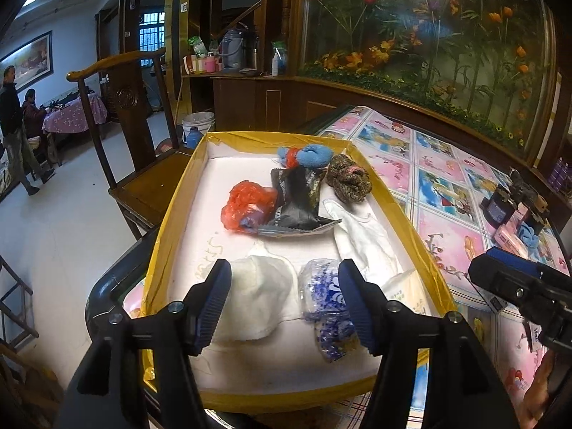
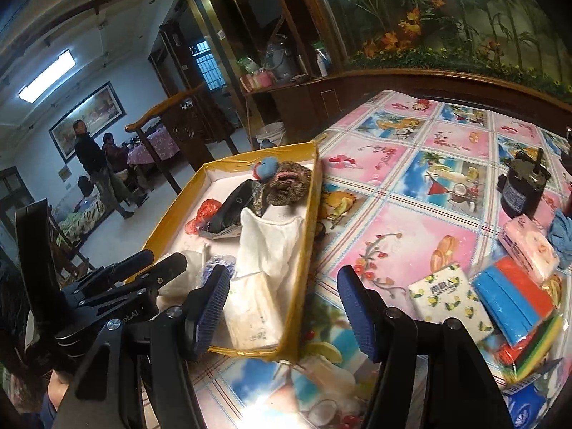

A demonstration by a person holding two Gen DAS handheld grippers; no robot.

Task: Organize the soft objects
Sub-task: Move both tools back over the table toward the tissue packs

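A yellow-rimmed box with a white floor holds soft things: a red plastic bag, a black pouch, a blue sock ball, a brown knitted bundle, white cloths and a blue-beaded bag. My left gripper is open and empty, low over the box's near end. My right gripper is open and empty above the box's near right corner. On the table to its right lie tissue packs, a pink pack, sponges and a blue cloth.
The box sits on a pink patterned tablecloth. A dark jar stands at the right. A wooden chair stands behind the box. A flower display wall borders the table's far side. Two people are in the far room.
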